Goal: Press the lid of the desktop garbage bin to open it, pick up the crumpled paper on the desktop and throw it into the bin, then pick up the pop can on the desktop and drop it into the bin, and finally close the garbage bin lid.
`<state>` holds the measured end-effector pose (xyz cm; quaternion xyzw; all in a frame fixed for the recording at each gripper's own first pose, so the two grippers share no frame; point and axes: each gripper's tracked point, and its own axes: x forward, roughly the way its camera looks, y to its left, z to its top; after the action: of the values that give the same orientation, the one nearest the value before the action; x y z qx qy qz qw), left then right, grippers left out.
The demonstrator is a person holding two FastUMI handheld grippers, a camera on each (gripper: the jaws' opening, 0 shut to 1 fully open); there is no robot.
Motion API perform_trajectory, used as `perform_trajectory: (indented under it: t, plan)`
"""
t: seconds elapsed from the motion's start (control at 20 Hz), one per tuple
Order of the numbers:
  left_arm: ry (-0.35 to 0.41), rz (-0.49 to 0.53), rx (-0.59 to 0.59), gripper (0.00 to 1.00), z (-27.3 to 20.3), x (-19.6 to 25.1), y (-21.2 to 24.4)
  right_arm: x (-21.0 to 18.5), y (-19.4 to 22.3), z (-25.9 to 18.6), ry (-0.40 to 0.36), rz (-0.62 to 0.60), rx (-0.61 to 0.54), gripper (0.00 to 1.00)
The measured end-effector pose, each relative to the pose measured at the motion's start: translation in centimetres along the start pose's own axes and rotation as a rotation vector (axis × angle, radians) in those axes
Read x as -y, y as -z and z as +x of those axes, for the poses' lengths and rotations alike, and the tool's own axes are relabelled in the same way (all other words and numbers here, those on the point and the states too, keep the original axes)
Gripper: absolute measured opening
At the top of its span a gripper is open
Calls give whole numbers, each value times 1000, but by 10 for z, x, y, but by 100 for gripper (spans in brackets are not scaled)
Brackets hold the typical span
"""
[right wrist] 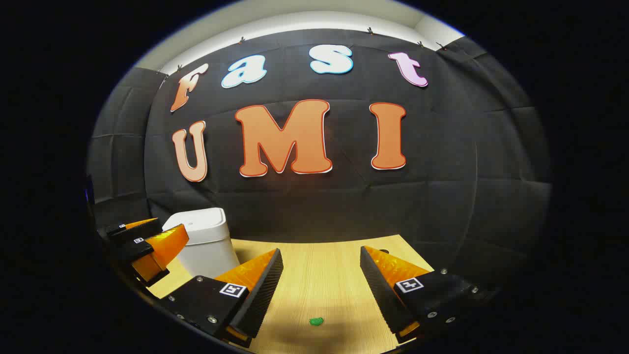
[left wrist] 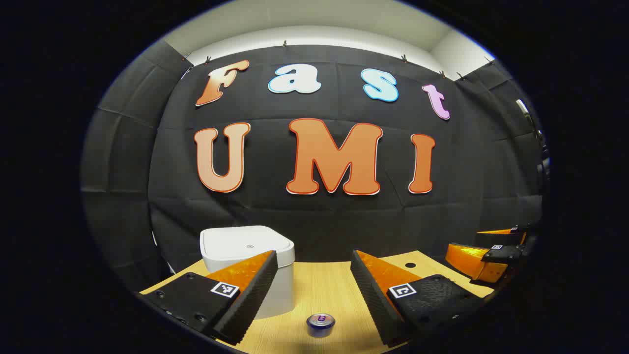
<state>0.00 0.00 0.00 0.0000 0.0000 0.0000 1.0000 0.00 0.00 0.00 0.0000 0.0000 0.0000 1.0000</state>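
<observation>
The white desktop bin stands at the back left of the wooden table, lid down. My left gripper hovers open and empty over the table, its left finger in front of the bin. The pop can stands upright below it, between the fingers' lines. In the right gripper view, the small green crumpled paper lies on the table under my open, empty right gripper. The bin stands to its left, with the left gripper in front of it. The right gripper also appears at the far right of the left gripper view.
The wooden table ends at the black cloth wall behind it. A small dark hole marks its back right part. Bare wood lies between the bin and the table's right edge.
</observation>
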Motion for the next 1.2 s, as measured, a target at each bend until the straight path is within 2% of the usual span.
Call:
perform_trajectory:
  t: [0.6, 0.9, 1.2]
  plan:
    - [14, 2, 9, 95, -2, 0, -3, -7, -2, -2, -8, -1, 20, 94]
    - [-13, 19, 3, 95, -2, -6, -4, -9, -3, -2, -19, 12, 23, 94]
    - [10, 9, -14, 95, -2, -1, 2, -9, -5, -1, -20, 17, 24, 94]
